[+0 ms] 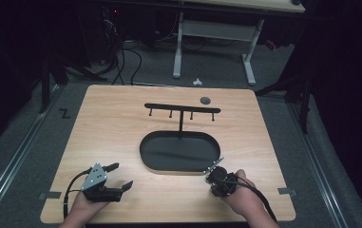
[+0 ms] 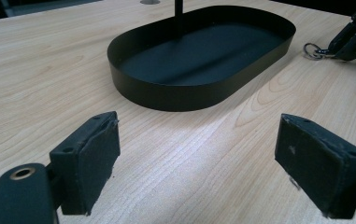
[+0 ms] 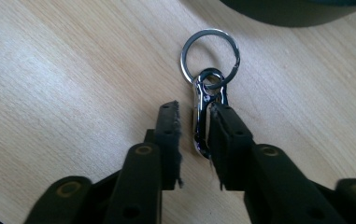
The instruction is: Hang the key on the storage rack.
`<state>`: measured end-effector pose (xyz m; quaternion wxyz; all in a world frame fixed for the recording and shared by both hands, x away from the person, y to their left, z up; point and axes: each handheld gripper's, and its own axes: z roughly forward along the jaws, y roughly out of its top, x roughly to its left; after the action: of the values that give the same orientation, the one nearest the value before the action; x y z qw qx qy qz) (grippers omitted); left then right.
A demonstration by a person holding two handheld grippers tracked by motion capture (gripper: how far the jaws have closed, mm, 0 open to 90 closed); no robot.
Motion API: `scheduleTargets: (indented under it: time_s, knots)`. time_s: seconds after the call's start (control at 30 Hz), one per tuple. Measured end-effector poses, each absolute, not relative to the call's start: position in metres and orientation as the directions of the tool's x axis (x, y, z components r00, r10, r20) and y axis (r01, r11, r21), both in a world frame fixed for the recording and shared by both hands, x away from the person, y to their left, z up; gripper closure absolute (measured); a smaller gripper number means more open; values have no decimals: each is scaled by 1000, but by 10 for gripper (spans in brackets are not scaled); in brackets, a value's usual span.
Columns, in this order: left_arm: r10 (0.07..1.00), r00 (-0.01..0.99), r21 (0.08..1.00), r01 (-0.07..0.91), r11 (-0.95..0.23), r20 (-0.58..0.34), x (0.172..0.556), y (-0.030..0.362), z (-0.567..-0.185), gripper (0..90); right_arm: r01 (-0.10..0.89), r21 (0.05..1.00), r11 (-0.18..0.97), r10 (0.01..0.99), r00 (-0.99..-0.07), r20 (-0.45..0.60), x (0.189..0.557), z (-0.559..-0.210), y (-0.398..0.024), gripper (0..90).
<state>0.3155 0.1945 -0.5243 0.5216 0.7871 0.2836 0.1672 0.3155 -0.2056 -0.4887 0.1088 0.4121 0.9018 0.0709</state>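
A small silver key ring [image 3: 210,52] with a metal clip [image 3: 203,116] linked through it lies flat on the wooden table [image 1: 112,137], just beside the near right rim of the black oval tray [image 1: 179,152]. A black stand [image 1: 182,112] with four hooks rises from the tray's far side.

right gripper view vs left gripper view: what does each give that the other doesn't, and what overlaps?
Right gripper view: the right claw close up, jaws narrowly apart, with the clip between them and a gap at one pad; the clip's eye is hooked through the key ring.
Left gripper view: the left claw wide open above bare table, the tray with its whole floor, and the post rising from it.
Shared: table, tray wall, key ring, right claw.
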Motion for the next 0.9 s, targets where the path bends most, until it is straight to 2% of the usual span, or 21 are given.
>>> scheduleTargets:
  time_s: [0.13,0.33,0.47,0.6,0.9]
  knots:
    - [619,785,915,272,-297,-32,315,194,-524,144,725,224,651,759,-630,-166,315,-487,-203,622]
    - [617,786,914,275,-298,-35,316,194,-524,144,733,208,648,762,-626,-168,317,-490,-207,564]
    - [614,788,913,275,-300,-36,316,194,-525,145,746,219,629,777,-613,-143,320,-490,-211,582]
    - [613,789,913,277,-300,-38,316,194,-525,146,755,216,619,783,-615,-93,322,-490,-213,666]
    - [607,794,912,279,-301,-42,316,194,-525,147,772,198,604,794,-604,-71,323,-489,-212,680]
